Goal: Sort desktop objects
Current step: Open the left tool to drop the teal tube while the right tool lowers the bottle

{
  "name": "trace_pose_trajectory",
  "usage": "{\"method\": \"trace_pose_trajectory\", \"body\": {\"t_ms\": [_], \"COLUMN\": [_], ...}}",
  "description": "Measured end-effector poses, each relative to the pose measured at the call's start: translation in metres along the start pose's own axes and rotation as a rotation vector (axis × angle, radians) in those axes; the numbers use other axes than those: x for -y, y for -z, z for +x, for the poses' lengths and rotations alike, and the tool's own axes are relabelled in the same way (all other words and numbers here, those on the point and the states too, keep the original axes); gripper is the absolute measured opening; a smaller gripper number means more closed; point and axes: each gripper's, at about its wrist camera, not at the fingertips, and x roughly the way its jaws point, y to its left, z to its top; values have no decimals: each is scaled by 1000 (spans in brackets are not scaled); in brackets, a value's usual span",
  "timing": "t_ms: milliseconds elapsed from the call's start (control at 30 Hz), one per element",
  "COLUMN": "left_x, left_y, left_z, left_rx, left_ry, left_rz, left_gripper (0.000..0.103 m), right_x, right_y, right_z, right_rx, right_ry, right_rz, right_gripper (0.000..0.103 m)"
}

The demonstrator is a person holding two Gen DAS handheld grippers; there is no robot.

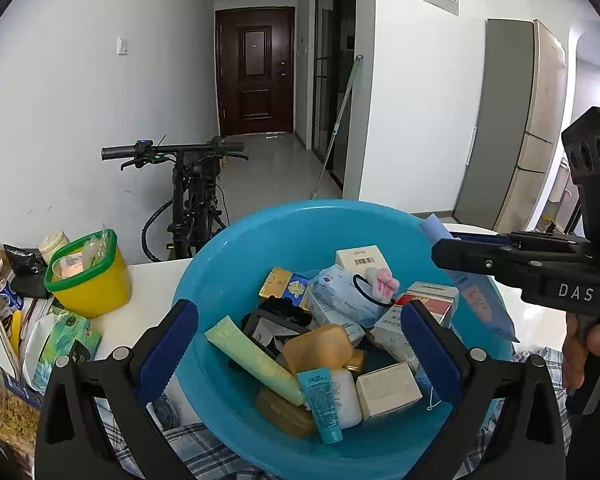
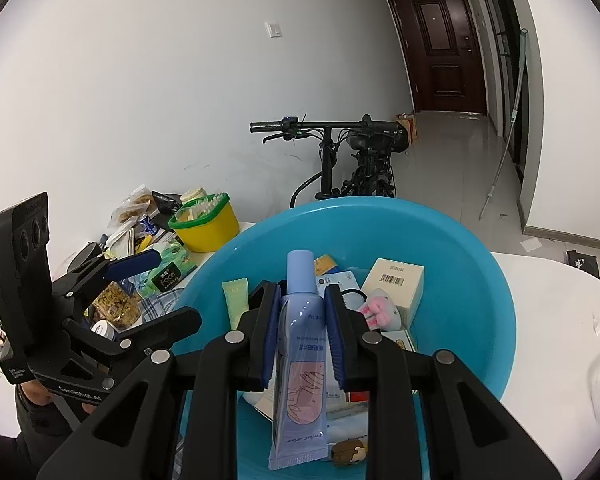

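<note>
Your right gripper (image 2: 302, 334) is clamped on the pale blue plastic tube (image 2: 300, 360) above the blue round plastic basin (image 2: 460, 240); the left gripper (image 1: 300, 344) stands apart, empty. The smooth tube may slip, though perhaps the grip is firm.

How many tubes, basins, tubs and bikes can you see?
Tubes: 3, namely the pale green tube, the small teal tube and the blue tube held in the jaws of the right gripper
Blue basin: 1
Yellow tub: 1
Bicycle: 1
Total: 6
</note>
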Motion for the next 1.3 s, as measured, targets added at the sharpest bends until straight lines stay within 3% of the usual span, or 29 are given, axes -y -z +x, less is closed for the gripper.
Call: {"method": "trace_pose_trajectory", "body": {"t_ms": [1300], "left_x": [2], "left_y": [2], "left_z": [2], "left_rx": [-5], "left_ry": [1], "left_rz": [3], "left_gripper": [103], "right_x": [-1], "right_y": [3], "right_z": [2], "right_rx": [-1], "right_ry": [5], "right_rz": [2], "right_gripper": [21]}}
